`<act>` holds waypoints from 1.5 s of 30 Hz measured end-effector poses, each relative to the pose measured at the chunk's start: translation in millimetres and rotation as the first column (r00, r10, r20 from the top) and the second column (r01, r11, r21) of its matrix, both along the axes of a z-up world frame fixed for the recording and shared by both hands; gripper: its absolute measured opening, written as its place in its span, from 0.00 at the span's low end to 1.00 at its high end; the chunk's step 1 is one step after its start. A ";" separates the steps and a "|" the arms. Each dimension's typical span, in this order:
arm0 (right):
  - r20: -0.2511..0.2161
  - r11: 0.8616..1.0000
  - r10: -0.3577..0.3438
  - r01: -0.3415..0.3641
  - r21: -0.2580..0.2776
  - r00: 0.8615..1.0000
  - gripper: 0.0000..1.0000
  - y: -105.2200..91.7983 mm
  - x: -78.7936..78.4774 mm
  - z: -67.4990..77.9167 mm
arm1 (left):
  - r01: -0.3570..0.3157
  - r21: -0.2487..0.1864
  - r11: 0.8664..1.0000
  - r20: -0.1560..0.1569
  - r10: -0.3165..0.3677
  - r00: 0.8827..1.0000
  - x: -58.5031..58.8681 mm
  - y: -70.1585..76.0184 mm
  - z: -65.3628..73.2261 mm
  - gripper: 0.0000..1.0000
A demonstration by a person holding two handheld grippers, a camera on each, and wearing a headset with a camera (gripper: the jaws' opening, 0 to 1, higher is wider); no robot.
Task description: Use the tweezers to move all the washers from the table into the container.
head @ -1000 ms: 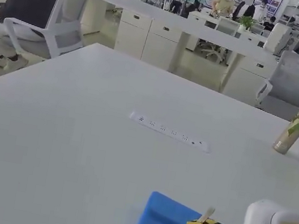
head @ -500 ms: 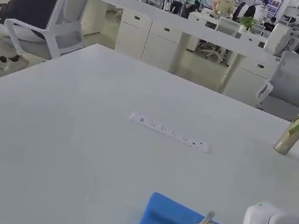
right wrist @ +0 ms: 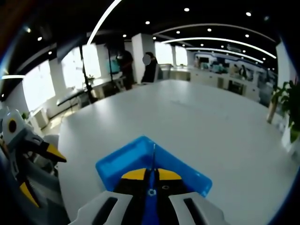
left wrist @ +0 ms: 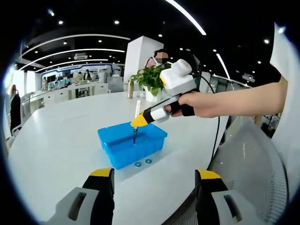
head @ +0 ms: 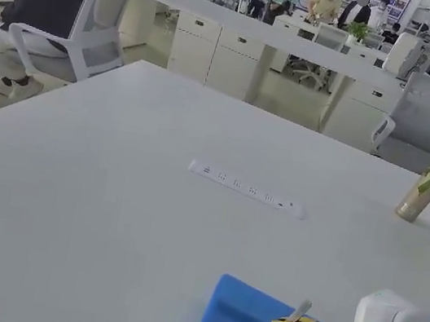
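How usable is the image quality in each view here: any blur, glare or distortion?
Head view: soft, the blue container smeared at the bottom edge. Left gripper view: sharpest, tweezers crisp, fisheye curves the table. Right gripper view: hazy throughout, windows on the left blown out.

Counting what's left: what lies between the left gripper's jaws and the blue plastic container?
Two small ring washers on the white table, close to the blue plastic container's near wall, seen in the left gripper view. Otherwise bare table.
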State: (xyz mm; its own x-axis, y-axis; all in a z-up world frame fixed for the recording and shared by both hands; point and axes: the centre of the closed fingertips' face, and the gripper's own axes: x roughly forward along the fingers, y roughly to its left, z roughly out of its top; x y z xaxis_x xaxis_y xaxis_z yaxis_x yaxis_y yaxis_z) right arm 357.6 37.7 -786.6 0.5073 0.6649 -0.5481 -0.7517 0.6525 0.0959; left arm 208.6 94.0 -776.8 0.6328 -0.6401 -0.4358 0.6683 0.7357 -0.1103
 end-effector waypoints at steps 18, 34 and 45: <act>0.048 0.994 0.033 -0.038 0.100 0.998 0.03 -1.1 -36.2 40.2 | 0.003 -0.002 1.000 -0.001 -0.003 1.000 -0.6 -1.0 0.6 0.69; -0.025 0.987 0.156 -0.155 0.053 0.987 0.03 13.3 -77.4 11.6 | 0.007 0.007 1.000 -0.003 -0.007 1.000 -1.4 -1.0 -1.0 0.69; -0.026 0.990 0.129 -0.130 -0.053 0.991 0.03 6.9 -72.3 -23.9 | 0.008 0.011 1.000 -0.004 -0.008 1.000 -0.9 0.4 -1.8 0.69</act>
State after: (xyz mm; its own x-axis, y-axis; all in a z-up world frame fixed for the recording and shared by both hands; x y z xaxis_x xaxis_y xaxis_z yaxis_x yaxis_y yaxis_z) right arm 285.3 44.6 -810.6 0.4063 0.6930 -0.5955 -0.8280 0.5548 0.0807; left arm 207.7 94.4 -778.6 0.6259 -0.6403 -0.4453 0.6736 0.7316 -0.1053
